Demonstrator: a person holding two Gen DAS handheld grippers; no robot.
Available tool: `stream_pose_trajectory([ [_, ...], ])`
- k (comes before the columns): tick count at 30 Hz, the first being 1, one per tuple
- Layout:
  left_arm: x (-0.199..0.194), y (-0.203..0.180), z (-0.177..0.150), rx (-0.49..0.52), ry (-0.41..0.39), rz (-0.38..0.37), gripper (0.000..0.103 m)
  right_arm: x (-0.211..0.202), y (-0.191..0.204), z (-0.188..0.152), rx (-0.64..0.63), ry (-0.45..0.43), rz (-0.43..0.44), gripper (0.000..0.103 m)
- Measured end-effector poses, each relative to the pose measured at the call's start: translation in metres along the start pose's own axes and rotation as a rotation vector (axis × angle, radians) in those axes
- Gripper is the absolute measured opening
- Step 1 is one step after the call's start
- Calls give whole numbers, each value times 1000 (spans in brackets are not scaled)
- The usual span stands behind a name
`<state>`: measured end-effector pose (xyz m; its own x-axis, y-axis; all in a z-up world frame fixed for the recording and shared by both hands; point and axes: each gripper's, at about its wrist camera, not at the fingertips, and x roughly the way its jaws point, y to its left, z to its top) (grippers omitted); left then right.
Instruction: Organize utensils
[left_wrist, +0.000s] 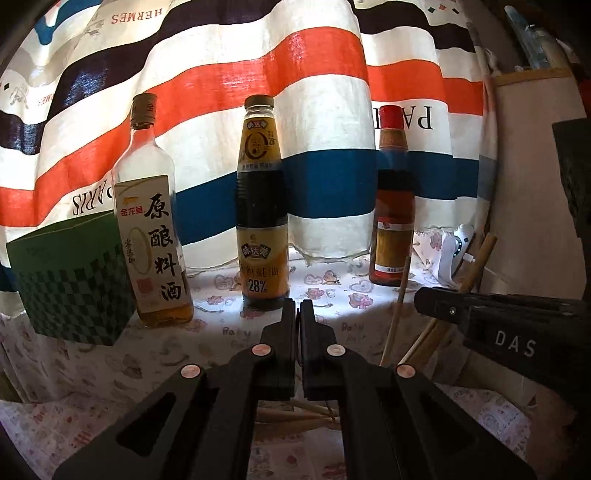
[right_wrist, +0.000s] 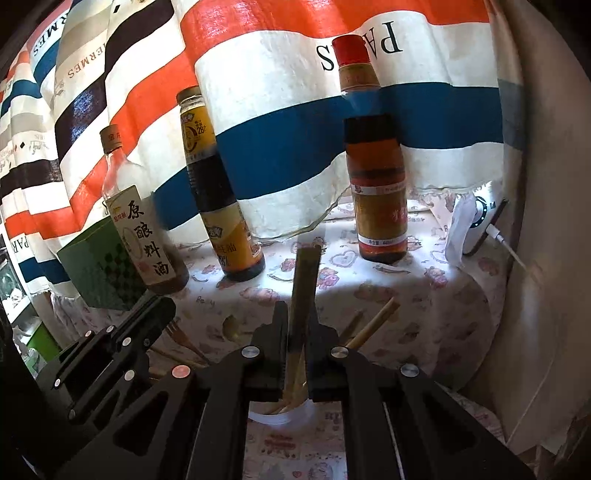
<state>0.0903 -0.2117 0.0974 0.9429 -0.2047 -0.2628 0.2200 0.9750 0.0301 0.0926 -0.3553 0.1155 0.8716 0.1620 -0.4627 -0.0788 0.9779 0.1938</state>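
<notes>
My right claw is clamped on a pale wooden chopstick bundle, upright, dark-tipped at the bottom. My left claw is clenched, holding nothing.

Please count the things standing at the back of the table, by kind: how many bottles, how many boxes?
Bottles: 3 (cooking wine bottle, dark sauce bottle, red-capped bottle)
Boxes: 1 (green box)
Total: 4
</notes>
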Motion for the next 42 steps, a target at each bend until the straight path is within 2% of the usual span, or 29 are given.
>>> stream_pose_trajectory([
  [3, -4, 1, 3, 6, -8, -20, 10, -2, 1, -2, 8, -16, -7, 13],
  [5, -8, 1, 6, 10, -18, -17, 27, -3, 2, -2, 10, -19, 3, 26],
  [6, -11, 2, 8, 7, -25, -19, 31, -4, 3, -2, 9, -24, 6, 30],
  [8, -19, 4, 12, 6, -45, -20, 43, -9, 4, -2, 12, -49, 4, 49],
  [10, -28, 8, 15, 6, -66, -8, 52, -14, 4, -1, 19, -75, 0, 56],
  [12, -39, 16, 17, 2, -85, 10, 57, -20, 4, 0, 22, -96, 12, 58],
  [14, -53, 26, 17, 1, -107, 37, 67, -27, 3, 2, 33, -123, 18, 69],
  [21, -102, 71, 15, -10, -141, 105, 75, -49, 5, 7, 41, -197, -49, 73],
  [25, -131, 90, 10, 13, -164, 130, 87, -62, 21, 1, 25, -220, -29, 87],
  [29, -157, 109, 4, -8, -188, 133, 102, -79, 48, -11, -20, -238, -7, 91],
  [34, -178, 129, -10, -24, -205, 117, 103, -99, 74, -29, -79, -268, -2, 103],
  [38, -179, 142, -29, -38, -194, 118, 103, -111, 85, -50, -102, -303, 4, 103],
  [42, -166, 154, -51, -78, -146, 93, 103, -106, 87, -75, -74, -335, -27, 103],
])
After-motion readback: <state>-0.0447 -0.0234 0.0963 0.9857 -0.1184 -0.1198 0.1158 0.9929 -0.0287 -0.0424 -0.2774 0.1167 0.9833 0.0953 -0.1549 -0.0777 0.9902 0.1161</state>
